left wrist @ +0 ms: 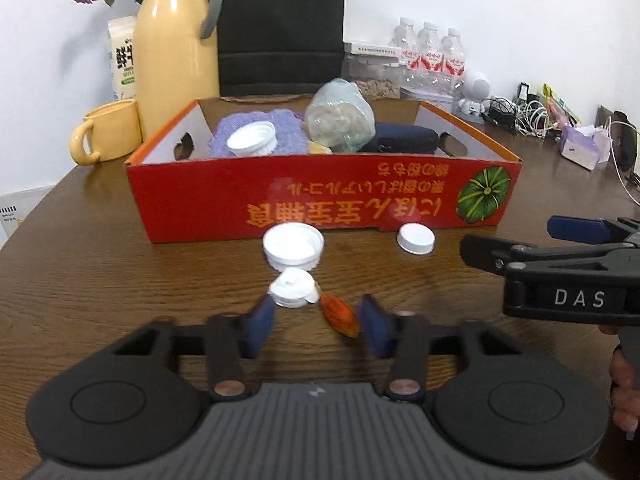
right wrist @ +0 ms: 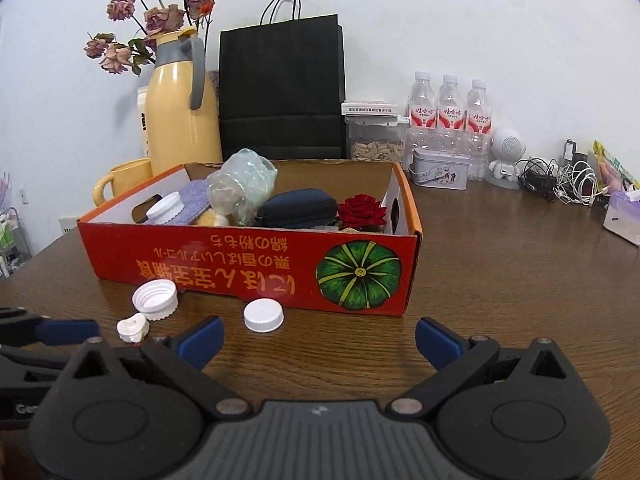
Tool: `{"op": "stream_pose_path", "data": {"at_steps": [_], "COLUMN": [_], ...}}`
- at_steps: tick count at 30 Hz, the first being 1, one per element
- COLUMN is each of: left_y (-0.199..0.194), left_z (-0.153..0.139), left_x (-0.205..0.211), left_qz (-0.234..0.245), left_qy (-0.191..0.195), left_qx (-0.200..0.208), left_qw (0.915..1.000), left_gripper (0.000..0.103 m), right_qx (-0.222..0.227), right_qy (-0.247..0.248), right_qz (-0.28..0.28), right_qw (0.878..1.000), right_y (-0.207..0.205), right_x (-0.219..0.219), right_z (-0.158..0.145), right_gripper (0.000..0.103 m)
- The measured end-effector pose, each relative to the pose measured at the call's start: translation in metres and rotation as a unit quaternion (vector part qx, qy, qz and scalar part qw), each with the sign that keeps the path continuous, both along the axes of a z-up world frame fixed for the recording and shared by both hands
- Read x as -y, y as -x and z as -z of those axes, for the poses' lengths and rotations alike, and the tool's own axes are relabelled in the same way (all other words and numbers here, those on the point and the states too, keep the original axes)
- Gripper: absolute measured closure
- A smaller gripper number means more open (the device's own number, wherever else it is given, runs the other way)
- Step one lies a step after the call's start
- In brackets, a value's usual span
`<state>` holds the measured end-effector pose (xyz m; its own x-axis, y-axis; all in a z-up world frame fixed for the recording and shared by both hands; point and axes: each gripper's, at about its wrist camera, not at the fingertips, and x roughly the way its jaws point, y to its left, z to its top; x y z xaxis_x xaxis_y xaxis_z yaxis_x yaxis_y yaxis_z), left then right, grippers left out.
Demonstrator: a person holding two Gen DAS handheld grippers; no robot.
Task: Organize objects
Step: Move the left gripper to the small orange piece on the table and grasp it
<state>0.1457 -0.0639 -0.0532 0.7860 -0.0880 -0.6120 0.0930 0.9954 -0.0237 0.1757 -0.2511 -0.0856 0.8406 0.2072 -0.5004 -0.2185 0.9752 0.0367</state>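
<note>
My left gripper hovers low over the brown table, jaws part-way apart. A small orange-red thing lies between its blue pads, close to the right pad, with a gap to the left one. A small white flip cap sits just ahead of the left fingertip. Beyond lie a wide white threaded cap and a flat white cap, in front of the red cardboard box. My right gripper stands open and empty, near the flat white cap and the red box.
The box holds a white cap, purple cloth, a plastic bag bundle, a dark case and a red rose. Behind stand a yellow flask, yellow mug, black bag, water bottles and cables.
</note>
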Motion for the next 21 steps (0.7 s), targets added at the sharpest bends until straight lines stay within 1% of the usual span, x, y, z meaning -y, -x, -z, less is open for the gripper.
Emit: {"op": "stream_pose_path", "data": {"at_steps": [1, 2, 6, 13, 19, 21], "left_y": [0.0, 0.0, 0.004, 0.01, 0.009, 0.006], "left_z": [0.001, 0.002, 0.001, -0.005, -0.014, -0.018], "left_x": [0.001, 0.002, 0.003, -0.002, -0.015, -0.023], "left_qz": [0.003, 0.005, 0.009, 0.011, -0.003, -0.011], "left_qy": [0.001, 0.0, 0.002, 0.016, 0.028, 0.03], "left_qx": [-0.003, -0.001, 0.01, 0.034, 0.052, 0.06], "left_qw": [1.0, 1.0, 0.9999, 0.9992, 0.9982, 0.9977], "left_gripper": [0.087, 0.089, 0.09, 0.09, 0.09, 0.09], "right_qx": [0.0, 0.001, 0.003, 0.002, -0.004, -0.009], "right_qy": [-0.001, -0.001, 0.0, 0.002, 0.008, 0.014], "right_qz": [-0.001, -0.002, -0.005, -0.007, -0.011, -0.015], "right_qw": [1.0, 1.0, 1.0, 1.0, 1.0, 1.0], "right_y": [0.0, 0.001, 0.002, 0.001, -0.001, -0.002], "right_x": [0.0, 0.0, -0.001, -0.003, -0.005, -0.008], "right_z": [0.0, 0.0, 0.0, 0.001, 0.004, 0.006], "right_gripper": [0.001, 0.001, 0.001, 0.001, 0.001, 0.002]}}
